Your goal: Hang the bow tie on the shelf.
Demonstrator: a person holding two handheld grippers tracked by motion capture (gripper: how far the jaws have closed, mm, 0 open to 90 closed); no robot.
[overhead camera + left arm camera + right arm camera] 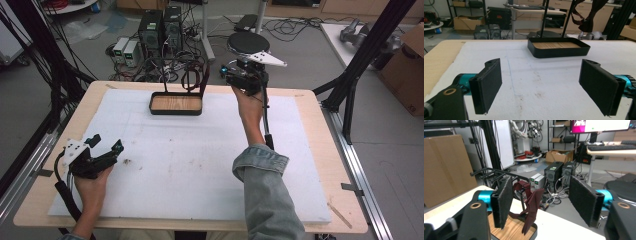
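A black tray (176,113) with a wooden floor stands at the far middle of the white foam mat (200,165). A black rack (165,75) rises behind it, and a dark red strap (194,77) hangs from its top bar. My right gripper (228,71) is held up in the air to the right of the rack, open, with nothing between its pads. In the right gripper view the strap (530,205) dangles past the jaws over the tray (507,230). My left gripper (106,143) rests low at the mat's near left, open and empty, pointing at the tray (559,51).
The wooden table (310,105) borders the mat on all sides. Black frame posts (370,45) stand at the right. Computers (160,30) and cables lie on the floor behind, and a cardboard box (407,70) sits far right.
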